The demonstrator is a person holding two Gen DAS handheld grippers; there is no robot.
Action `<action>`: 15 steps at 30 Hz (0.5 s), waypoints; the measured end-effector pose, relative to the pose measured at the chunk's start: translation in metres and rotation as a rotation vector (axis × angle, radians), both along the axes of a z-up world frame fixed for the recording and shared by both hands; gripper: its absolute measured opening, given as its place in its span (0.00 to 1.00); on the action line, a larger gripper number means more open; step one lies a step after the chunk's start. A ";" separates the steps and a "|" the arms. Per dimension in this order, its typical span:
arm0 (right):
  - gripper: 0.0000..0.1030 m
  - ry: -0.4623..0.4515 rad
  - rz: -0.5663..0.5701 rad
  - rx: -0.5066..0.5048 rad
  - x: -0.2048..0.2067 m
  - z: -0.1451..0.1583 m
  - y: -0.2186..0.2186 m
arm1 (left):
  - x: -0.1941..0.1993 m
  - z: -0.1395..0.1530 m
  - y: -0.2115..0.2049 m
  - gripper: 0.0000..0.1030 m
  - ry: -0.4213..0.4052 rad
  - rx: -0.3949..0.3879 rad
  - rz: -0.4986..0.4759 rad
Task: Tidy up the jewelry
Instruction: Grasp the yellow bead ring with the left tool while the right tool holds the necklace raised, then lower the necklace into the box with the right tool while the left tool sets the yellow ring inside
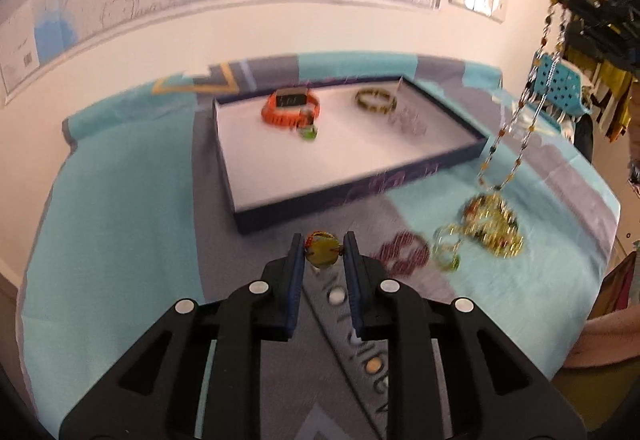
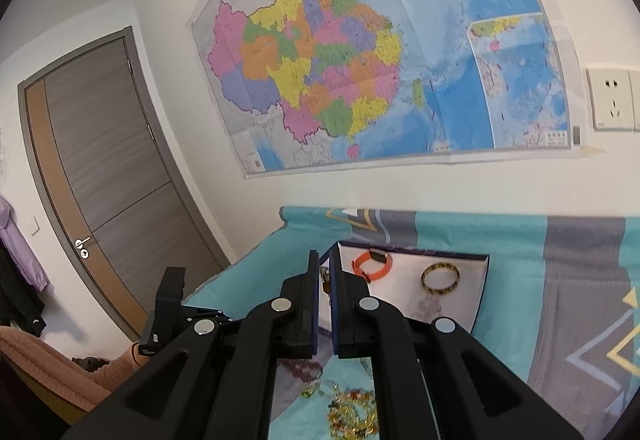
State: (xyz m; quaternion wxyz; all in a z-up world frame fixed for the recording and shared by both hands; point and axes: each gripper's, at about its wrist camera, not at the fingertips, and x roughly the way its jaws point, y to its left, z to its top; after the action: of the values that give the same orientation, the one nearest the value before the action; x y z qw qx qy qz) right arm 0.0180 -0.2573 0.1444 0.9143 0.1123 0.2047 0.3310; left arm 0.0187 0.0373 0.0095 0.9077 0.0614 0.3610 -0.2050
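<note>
- My left tool (image 1: 322, 245) is clenched on a small yellow-green bracelet (image 1: 322, 251) with a reddish beaded stretch on top; it sits between the blue pads at the very tips, clear of the cloth and just in front of the near wall of the tray (image 1: 352, 200).
- I judge that piece light and thin: a ring shape that could rotate or pop out of a tip pinch, so squeezing across its width, as now, seems the sensible hold.
- My right tool (image 2: 325, 272) is closed on a long beaded chain (image 1: 516, 144). The left view shows it hanging down to the gold bead pile (image 1: 494, 228) on the table, with its lower end among the heap.
- That chain will be limp and swingy, and likely to snag and drag the heap with it; I would expect it to need a slow lift.
- Already in the tray: an orange watch (image 1: 292, 105), a dark-and-yellow bangle (image 1: 376, 100) and a pale sparkly piece (image 1: 408, 120) I cannot identify through the blur.
- On the cloth beside the heap lie a dark red bead bracelet (image 1: 402, 254) and a small gold-green one (image 1: 448, 250).
- Writing: the wall map (image 2: 360, 52) carries a Chinese title along its upper edge, too bent to read fully. Grey lettering on the tablecloth (image 1: 120, 200) under my left tool is upside down and blurred; I cannot read it.
</note>
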 end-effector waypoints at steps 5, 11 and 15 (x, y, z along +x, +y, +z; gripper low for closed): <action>0.03 -0.022 0.005 0.006 0.011 0.016 0.001 | 0.009 0.020 -0.012 0.20 -0.060 0.000 -0.037; 0.03 -0.052 -0.007 0.009 0.029 0.033 0.002 | 0.030 0.031 -0.016 0.20 -0.081 -0.004 -0.045; 0.03 -0.041 -0.012 0.014 0.048 0.034 0.004 | 0.044 0.034 -0.018 0.20 -0.079 -0.015 -0.044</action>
State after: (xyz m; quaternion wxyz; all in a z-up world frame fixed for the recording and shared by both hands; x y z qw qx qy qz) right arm 0.0657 -0.2530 0.1782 0.9195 0.1130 0.1829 0.3291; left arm 0.0630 0.0197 0.0437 0.9170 0.0708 0.3218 -0.2249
